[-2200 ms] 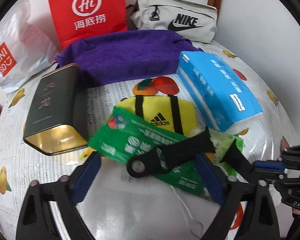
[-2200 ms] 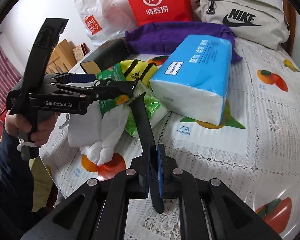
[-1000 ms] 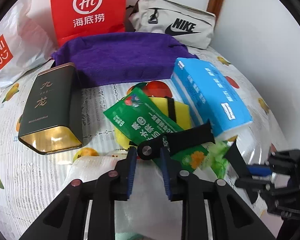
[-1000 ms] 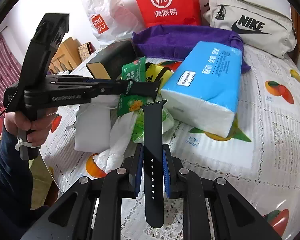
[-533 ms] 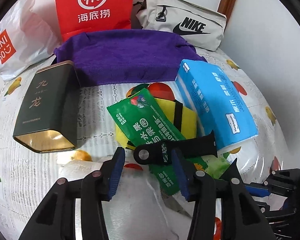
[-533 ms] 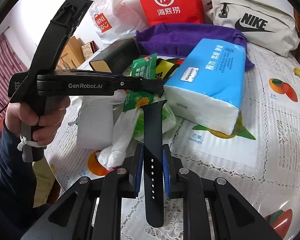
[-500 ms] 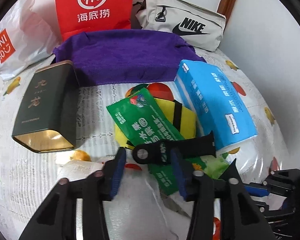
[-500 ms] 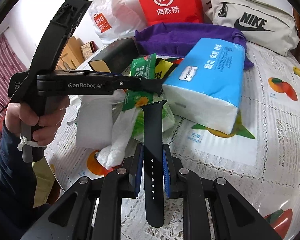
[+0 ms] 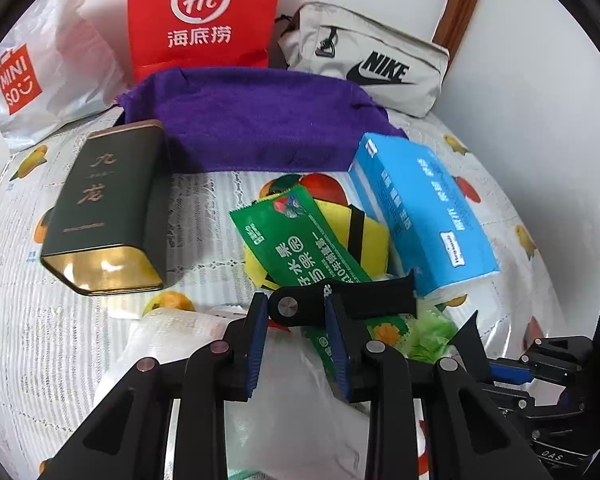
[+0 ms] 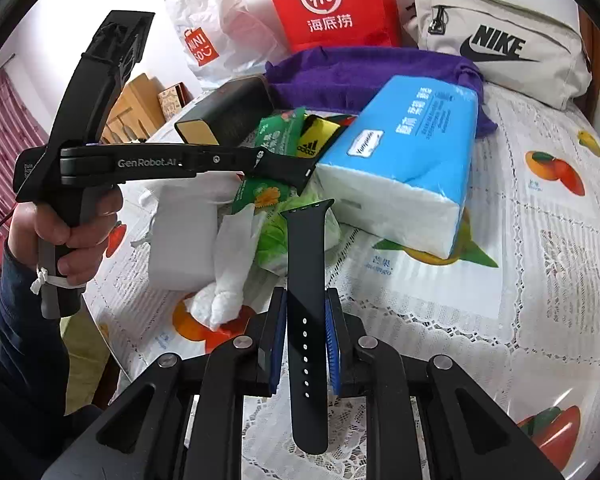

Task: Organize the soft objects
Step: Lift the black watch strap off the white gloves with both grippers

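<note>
Your left tool (image 9: 296, 312) has just been narrowing around the black rubber pin-end watch strap (image 9: 342, 303), long axis toward three o'clock; your right tool (image 10: 306, 330) clamps the black holed strap (image 10: 306, 280), pointing twelve.

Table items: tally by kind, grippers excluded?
Bags: 4: red bag, Miniso bag, Nike pouch, yellow Adidas bag
Watch strap halves: 2
Tissue pack: 1
Tin: 1
Purple towel: 1
Green packet: 1
Total: 10

Bare tablecloth (image 10: 540, 280) lies open right of the blue tissue pack (image 10: 412, 160); clutter crowds its left.
</note>
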